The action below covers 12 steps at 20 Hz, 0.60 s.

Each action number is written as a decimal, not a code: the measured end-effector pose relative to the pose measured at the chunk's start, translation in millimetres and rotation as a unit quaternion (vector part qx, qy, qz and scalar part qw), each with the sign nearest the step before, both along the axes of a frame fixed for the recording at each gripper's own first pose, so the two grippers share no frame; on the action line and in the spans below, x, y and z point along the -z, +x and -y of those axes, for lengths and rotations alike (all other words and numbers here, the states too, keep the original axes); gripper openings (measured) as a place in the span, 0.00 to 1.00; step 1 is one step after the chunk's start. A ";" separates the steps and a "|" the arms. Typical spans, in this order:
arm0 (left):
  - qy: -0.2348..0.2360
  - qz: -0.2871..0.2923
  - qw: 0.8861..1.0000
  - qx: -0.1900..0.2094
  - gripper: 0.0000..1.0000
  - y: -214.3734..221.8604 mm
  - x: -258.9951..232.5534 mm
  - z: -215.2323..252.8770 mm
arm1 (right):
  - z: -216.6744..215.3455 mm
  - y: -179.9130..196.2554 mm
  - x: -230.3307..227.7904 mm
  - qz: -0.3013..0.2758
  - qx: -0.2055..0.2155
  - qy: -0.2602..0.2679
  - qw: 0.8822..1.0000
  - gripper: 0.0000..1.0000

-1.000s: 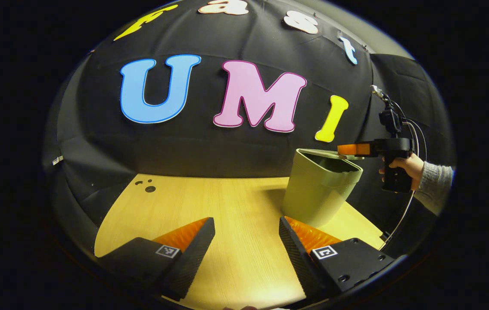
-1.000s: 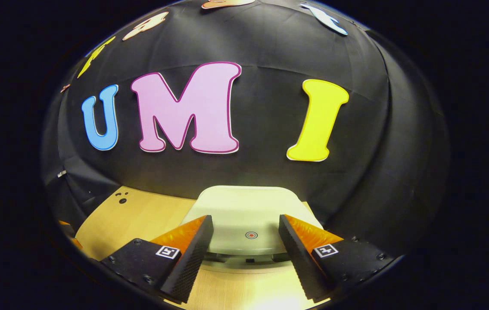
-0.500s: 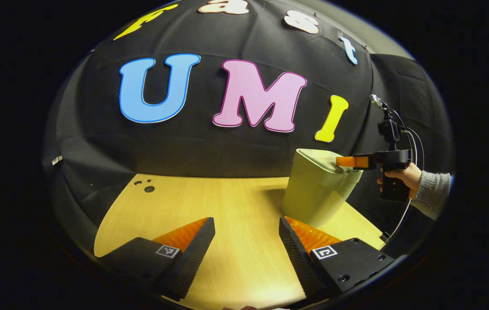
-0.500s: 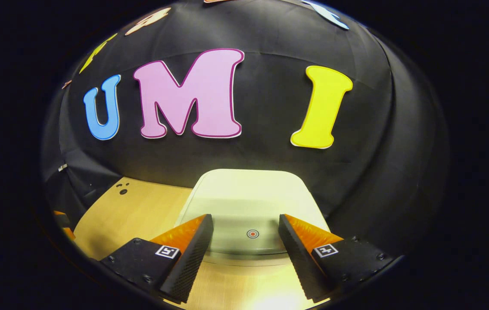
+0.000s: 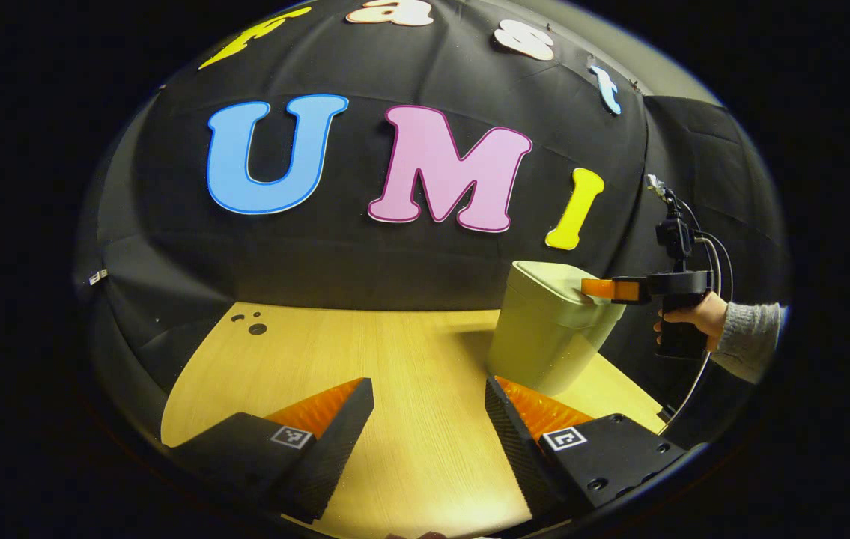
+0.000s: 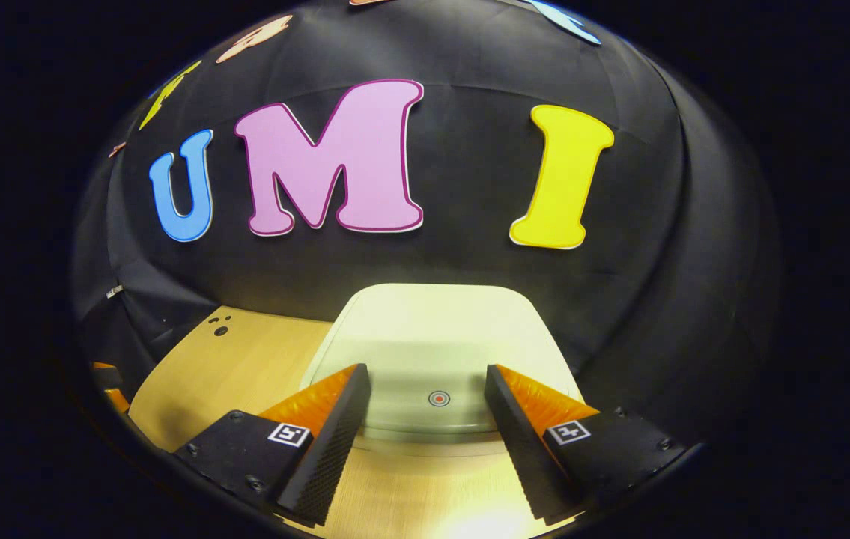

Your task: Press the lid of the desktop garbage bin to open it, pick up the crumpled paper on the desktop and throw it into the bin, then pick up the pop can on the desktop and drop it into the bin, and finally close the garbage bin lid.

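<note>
The pale green garbage bin stands at the right back of the wooden table. Its lid lies flat and closed, with a small round red mark near its front edge. My right gripper is open, its fingers resting at the lid's front edge, one on either side of the mark. In the left gripper view that same gripper shows on the bin's top, held by a hand. My left gripper hovers open over the table, left of the bin, with nothing between its fingers.
Small dark holes sit near the table's far left corner. A cable hangs from the right gripper beside the bin. The booth's black cloth wall rises right behind the table. A grey sleeve shows at the right.
The bin's lid went from raised to flat and closed as the right gripper pressed down on it. The left gripper stayed still.
</note>
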State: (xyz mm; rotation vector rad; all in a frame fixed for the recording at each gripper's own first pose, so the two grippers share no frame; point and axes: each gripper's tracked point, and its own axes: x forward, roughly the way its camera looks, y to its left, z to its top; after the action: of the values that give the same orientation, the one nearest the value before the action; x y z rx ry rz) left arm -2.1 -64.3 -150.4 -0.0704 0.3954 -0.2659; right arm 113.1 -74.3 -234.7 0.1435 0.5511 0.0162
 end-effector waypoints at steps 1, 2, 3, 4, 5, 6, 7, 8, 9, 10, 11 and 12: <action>-0.001 -0.001 1.000 -0.001 0.95 -0.4 0.2 -1.1 | -0.8 -0.1 -2.1 0.007 -0.002 0.004 1.000 0.98; -0.002 -0.001 1.000 -0.002 0.99 -0.9 -0.7 -2.0 | 0.1 2.5 -6.4 0.015 -0.004 0.007 1.000 0.98; -0.001 0.000 1.000 -0.003 0.96 -1.5 -0.9 -2.3 | 2.8 0.8 -6.0 0.013 0.000 0.005 1.000 0.97; -0.001 0.002 1.000 -0.003 0.96 -1.7 -2.5 -3.5 | 3.8 1.6 -13.0 0.024 0.001 0.003 1.000 0.95; 0.000 0.002 1.000 -0.004 0.96 -1.7 -2.5 -4.5 | 5.1 4.8 -19.0 0.039 0.003 -0.001 0.999 0.95; 0.002 0.001 1.000 -0.005 0.98 -2.3 -2.3 -5.0 | 7.0 7.0 -25.8 0.050 0.006 -0.004 0.999 0.95; 0.002 0.002 1.000 -0.005 0.96 -2.3 -2.7 -5.7 | 7.1 8.0 -32.9 0.059 0.008 -0.001 0.998 0.95; 0.002 0.002 1.000 -0.005 0.95 -2.6 -3.6 -5.5 | 4.6 7.2 -38.7 0.064 0.010 0.004 0.998 0.95; 0.002 0.002 1.000 -0.005 0.96 -2.4 -3.7 -5.3 | 2.9 5.7 -43.0 0.066 0.012 0.007 0.998 0.95; 0.002 0.002 1.000 -0.005 0.96 -2.2 -4.4 -4.7 | 1.8 3.4 -48.0 0.071 0.012 0.006 0.997 0.96; 0.002 0.003 1.000 -0.005 0.96 -1.9 -4.2 -4.1 | 1.2 0.3 -51.8 0.076 0.013 -0.002 0.997 0.96; 0.003 0.003 1.000 -0.003 0.96 -1.5 -4.6 -2.7 | -0.9 -3.9 -56.1 0.081 0.009 -0.010 0.997 0.97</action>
State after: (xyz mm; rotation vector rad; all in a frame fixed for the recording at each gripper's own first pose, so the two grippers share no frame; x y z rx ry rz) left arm -3.6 -61.7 -145.7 -0.0655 0.3895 -0.2585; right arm 109.2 -73.3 -178.6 0.1269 0.3870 0.0048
